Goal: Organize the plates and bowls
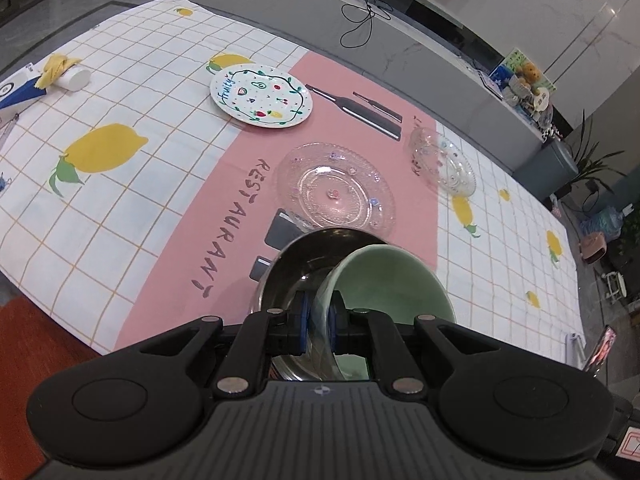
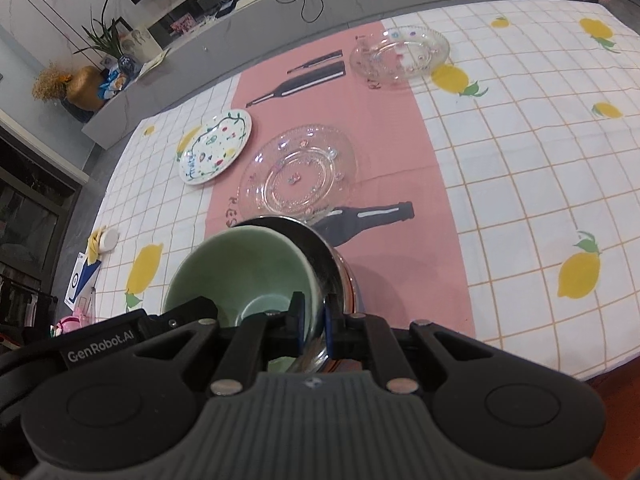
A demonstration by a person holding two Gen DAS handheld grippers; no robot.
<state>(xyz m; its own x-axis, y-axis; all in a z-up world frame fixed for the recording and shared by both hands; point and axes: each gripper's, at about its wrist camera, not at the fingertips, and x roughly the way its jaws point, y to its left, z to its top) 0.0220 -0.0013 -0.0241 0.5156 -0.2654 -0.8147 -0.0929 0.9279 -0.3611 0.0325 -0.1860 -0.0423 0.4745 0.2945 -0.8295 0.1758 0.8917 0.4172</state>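
My left gripper (image 1: 318, 320) is shut on the left wall of a pale green bowl (image 1: 392, 288), one finger outside it and one inside. The green bowl (image 2: 240, 276) lies tilted inside a larger steel bowl (image 1: 296, 268). My right gripper (image 2: 313, 320) is shut on the steel bowl's (image 2: 334, 268) near right wall. Both bowls are above the pink strip at the table's near side. Beyond them lie a large clear glass plate (image 1: 336, 188) (image 2: 298, 172), a painted white plate (image 1: 261, 96) (image 2: 216, 146) and a small glass dish (image 1: 442, 164) (image 2: 400, 54).
A lemon-print checked tablecloth (image 1: 120, 208) covers the table. At its far left lie a white roll with a yellow cloth (image 1: 74, 78) and a blue-and-white box (image 1: 16, 92). A grey bench with cables (image 1: 360, 24) runs behind the table. Red floor (image 1: 24, 340) shows below the near edge.
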